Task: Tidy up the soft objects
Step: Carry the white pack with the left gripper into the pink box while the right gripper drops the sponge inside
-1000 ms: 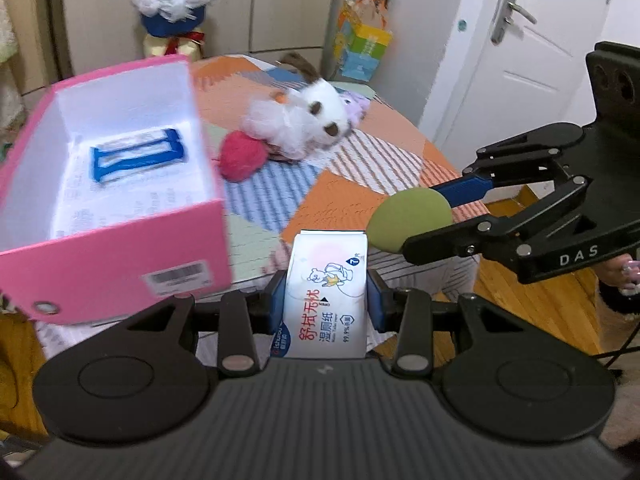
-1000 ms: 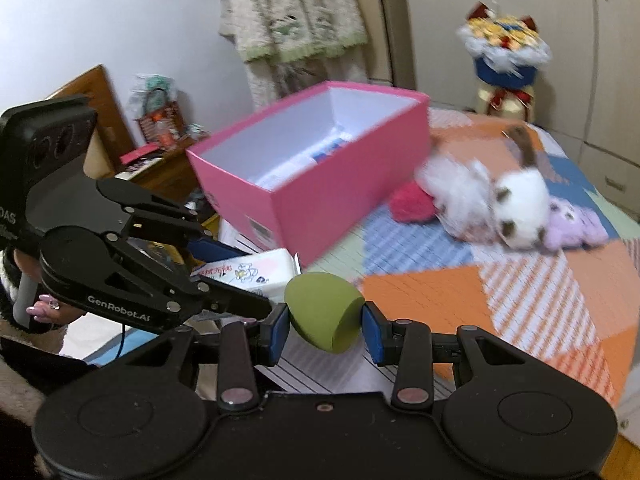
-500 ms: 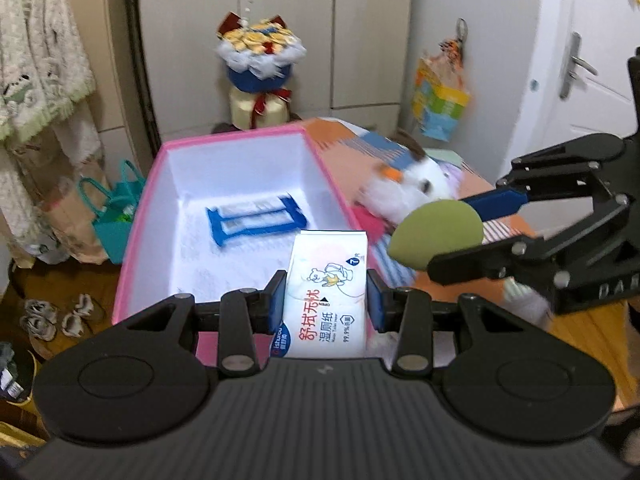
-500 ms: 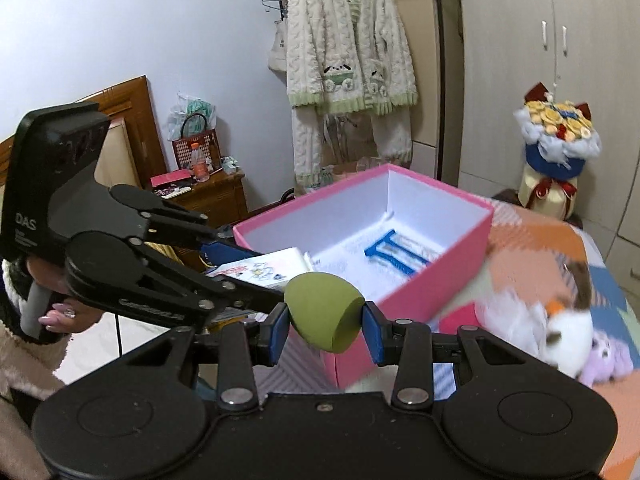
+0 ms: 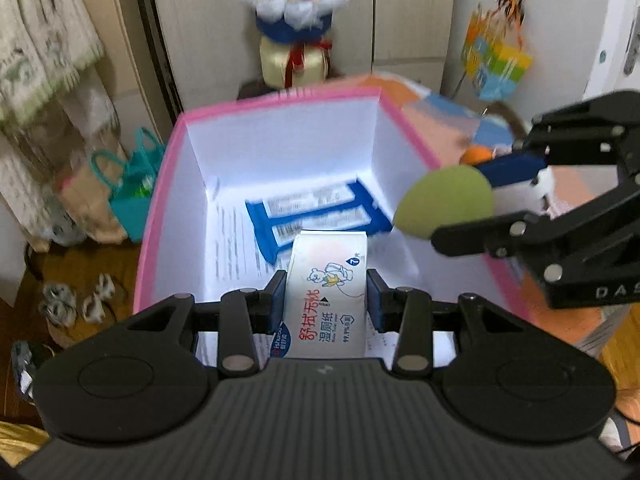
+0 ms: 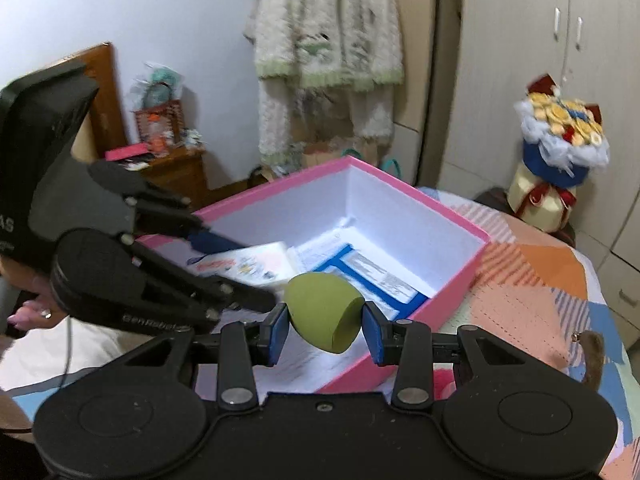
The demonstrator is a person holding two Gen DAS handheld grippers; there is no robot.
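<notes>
Left gripper (image 5: 326,304) closed on a pack of wet wipes (image 5: 326,292), blue pads pressing flat on both long sides, pack pointing forward out of the jaws. Right gripper (image 6: 323,330) closed on a green egg-shaped sponge (image 6: 324,312), pads on its two rounded flanks, cut flat face turned toward the right pad.

Below and in front of both grippers, the open pink box (image 5: 160,184), white inside, with printed paper and a blue-and-white packet (image 5: 316,212) on the bottom. From the left wrist view, sponge (image 5: 444,202) just to the right of the wipes pack, over the right wall of the box. From the right wrist view, wipes pack (image 6: 244,266) just left of the sponge, over the near part of the box.

Probably light, both things. Wipes pack: soft film, contents giving way under pressure, film likely slippery, so best held across the middle of the long sides, as now, not at the thin sealed end. Sponge: very soft and springy, likely to squash and slip out on the round part; hold at the widest part, with gentle pressure only. Not fragile, either of them; a short drop into the box likely harmless.

Beyond the box to the right, a small part of a plush toy (image 6: 592,356) on the patchwork cover (image 6: 540,280).
</notes>
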